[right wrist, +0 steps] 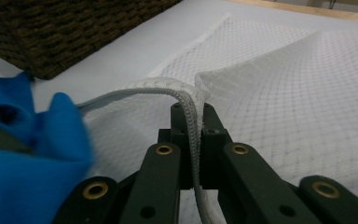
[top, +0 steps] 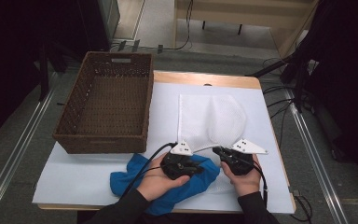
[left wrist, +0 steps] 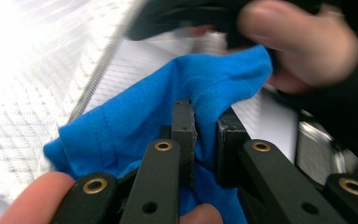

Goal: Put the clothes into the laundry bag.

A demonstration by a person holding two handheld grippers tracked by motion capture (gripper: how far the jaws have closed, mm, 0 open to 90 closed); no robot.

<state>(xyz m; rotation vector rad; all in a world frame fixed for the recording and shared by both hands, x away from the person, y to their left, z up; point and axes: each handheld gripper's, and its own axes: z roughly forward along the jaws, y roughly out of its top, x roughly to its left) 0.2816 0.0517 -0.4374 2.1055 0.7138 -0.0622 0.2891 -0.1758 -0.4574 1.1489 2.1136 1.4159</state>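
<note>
1. Blue cloth [top: 168,179], soft and limp, lies bunched at the lower centre of the high view on the white-covered surface [top: 74,172], partly under the person's left hand [top: 156,182].
2. Left gripper [top: 193,167]: its jaws are pinched on a fold of the blue cloth, which the left gripper view shows bulging between and around the pads.
3. Right gripper [top: 220,151]: its jaws are clamped on the corded rim of the white mesh bag [top: 209,119], which lies flat in the middle of the surface; in the right gripper view the rim arches up out of the jaws.
4. Both pieces look light and floppy. The cloth will sag and trail wherever it is not held, so a bunched fold near its leading edge is the sensible hold.
5. The mesh is thin and slack; its thicker rim is the firm part to grip, likely for holding the mouth open.
6. A wicker basket [top: 105,105] stands empty at the upper left, well apart from both jaws.
</note>
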